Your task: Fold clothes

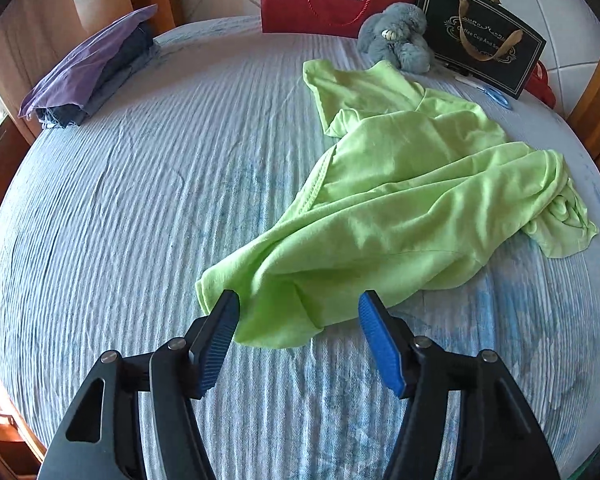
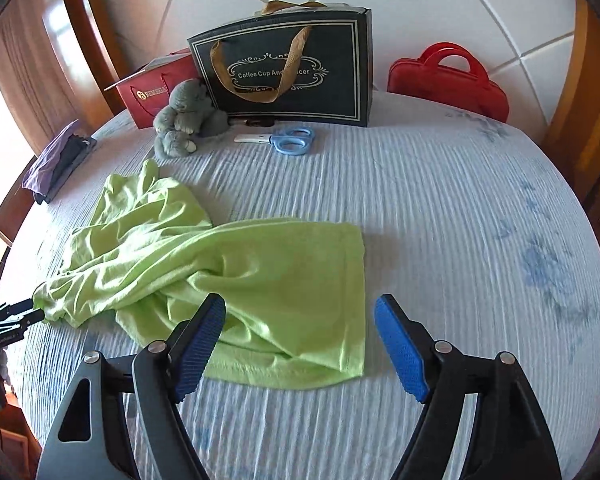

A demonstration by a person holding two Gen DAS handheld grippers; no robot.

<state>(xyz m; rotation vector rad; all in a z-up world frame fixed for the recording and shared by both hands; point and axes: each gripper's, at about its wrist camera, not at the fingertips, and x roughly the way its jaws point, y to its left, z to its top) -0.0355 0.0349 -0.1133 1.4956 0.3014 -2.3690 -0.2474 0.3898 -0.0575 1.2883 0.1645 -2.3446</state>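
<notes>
A lime green T-shirt (image 1: 400, 200) lies crumpled on the blue-white striped bedspread (image 1: 140, 200). My left gripper (image 1: 298, 304) is open, its fingers straddling the shirt's near corner without closing on it. In the right wrist view the same T-shirt (image 2: 228, 276) spreads from the left to the middle, one hem edge lying flat. My right gripper (image 2: 300, 310) is open just above that near hem, the left finger over the cloth, the right finger over bare bedspread (image 2: 460, 220). The left gripper's tips (image 2: 24, 308) show at the far left, at the shirt's corner.
Folded purple and dark clothes (image 1: 88, 72) are stacked at the bed's far left. A red paper bag (image 1: 328, 0), a grey plush toy (image 1: 400, 36), a black gift bag (image 2: 288, 68), blue scissors (image 2: 288, 140) and a red case (image 2: 448, 80) line the headboard side.
</notes>
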